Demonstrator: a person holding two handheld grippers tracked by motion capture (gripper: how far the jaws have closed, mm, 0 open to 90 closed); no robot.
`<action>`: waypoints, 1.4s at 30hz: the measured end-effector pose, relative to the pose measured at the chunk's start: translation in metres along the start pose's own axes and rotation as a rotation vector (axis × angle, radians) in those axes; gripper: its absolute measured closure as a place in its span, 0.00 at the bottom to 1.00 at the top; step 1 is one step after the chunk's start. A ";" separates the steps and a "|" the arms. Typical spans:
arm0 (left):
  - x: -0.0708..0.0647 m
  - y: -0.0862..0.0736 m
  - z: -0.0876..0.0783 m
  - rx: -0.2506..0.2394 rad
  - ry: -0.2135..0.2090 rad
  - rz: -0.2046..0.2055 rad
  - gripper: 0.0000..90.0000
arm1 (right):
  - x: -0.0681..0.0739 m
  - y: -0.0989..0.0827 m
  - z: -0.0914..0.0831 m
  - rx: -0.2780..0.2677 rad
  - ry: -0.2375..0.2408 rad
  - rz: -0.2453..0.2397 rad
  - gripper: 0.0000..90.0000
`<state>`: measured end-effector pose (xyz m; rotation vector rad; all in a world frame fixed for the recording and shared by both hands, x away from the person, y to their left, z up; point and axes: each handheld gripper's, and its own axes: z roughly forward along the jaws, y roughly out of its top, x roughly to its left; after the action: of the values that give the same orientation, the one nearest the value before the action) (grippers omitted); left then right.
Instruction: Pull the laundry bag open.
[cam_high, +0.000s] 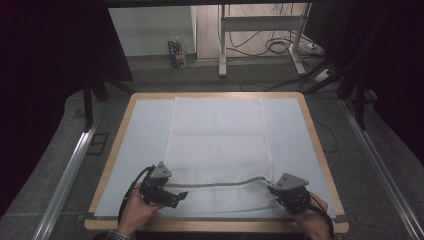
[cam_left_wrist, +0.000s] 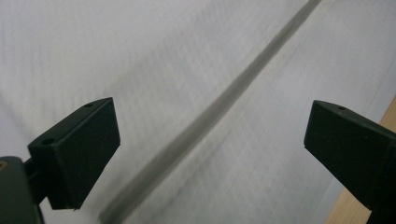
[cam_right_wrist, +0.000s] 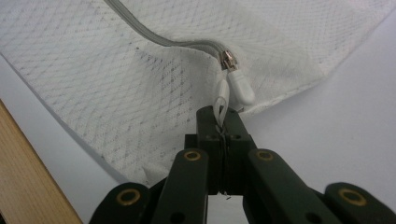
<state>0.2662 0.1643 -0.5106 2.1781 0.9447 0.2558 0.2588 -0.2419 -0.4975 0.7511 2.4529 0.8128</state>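
Note:
A white mesh bag (cam_high: 215, 140) lies flat on the table, with a grey zipper (cam_high: 220, 184) running across its near end. My right gripper (cam_high: 274, 190) sits at the zipper's right end. In the right gripper view the right gripper (cam_right_wrist: 219, 116) is shut on a thin white loop (cam_right_wrist: 223, 95), beside the white zipper pull (cam_right_wrist: 240, 84) and its metal slider (cam_right_wrist: 227, 59). My left gripper (cam_high: 177, 196) hovers at the zipper's left end. It is open (cam_left_wrist: 210, 140), with the zipper (cam_left_wrist: 224, 100) passing diagonally between its jaws, untouched.
A pale mat (cam_high: 140, 145) covers the wooden table (cam_high: 215, 226), whose edge shows along the front. The wood (cam_right_wrist: 28, 186) lies close to the right gripper. Behind the table are a desk frame (cam_high: 222, 45) and floor cables (cam_high: 275, 47). Metal rails (cam_high: 65, 175) flank the table.

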 end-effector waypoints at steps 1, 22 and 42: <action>-0.001 0.006 0.002 0.001 -0.011 0.005 0.05 | 0.000 0.000 0.000 -0.003 0.002 0.005 0.97; -0.037 0.115 0.071 -0.035 -0.107 0.175 0.09 | -0.002 0.000 -0.005 -0.061 0.005 0.002 0.97; -0.093 0.181 0.129 -0.015 -0.188 0.319 0.08 | -0.002 0.001 -0.008 -0.101 0.018 0.000 0.97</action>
<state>0.3566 -0.0545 -0.4668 2.2877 0.4880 0.2027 0.2562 -0.2452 -0.4904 0.7101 2.4070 0.9399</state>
